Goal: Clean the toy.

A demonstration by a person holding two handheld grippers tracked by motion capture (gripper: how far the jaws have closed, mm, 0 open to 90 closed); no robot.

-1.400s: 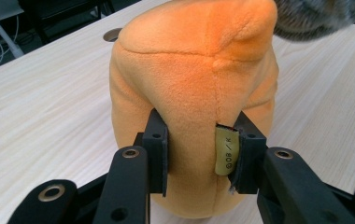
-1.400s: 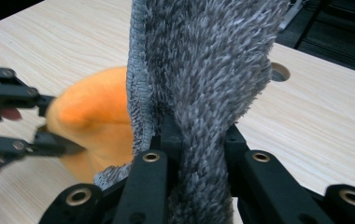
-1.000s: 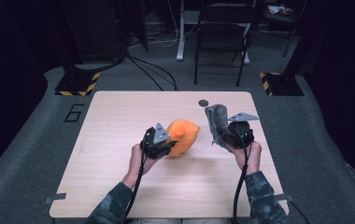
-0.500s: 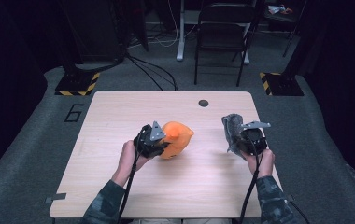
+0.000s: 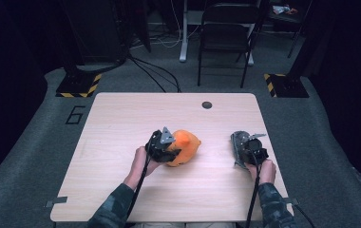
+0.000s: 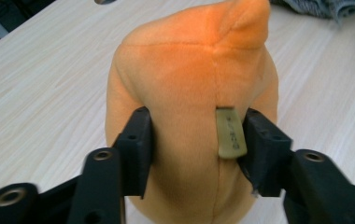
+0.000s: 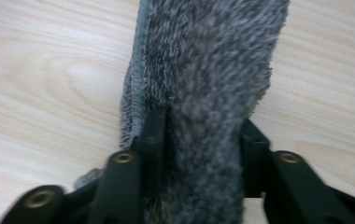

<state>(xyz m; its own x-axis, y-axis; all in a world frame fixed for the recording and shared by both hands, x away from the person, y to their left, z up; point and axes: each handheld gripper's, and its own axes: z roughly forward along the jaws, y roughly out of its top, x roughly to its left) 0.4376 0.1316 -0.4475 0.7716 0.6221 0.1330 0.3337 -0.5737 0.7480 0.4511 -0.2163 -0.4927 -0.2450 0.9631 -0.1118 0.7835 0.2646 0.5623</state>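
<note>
A light wooden table (image 5: 121, 190) carries everything, with a small dark round cap (image 5: 207, 105) near its far edge. Both forearms in camouflage sleeves reach in from the near edge. An orange plush toy (image 5: 186, 145) lies near the table's middle; the left gripper (image 5: 165, 148), angled toward the right, has it between jaws that have just been opening, the pads beside its flanks. A grey fuzzy cloth (image 5: 238, 147) rests on the table's right side, between the right gripper's (image 5: 247, 148) jaws, which have likewise just been widening and barely touch it.
</note>
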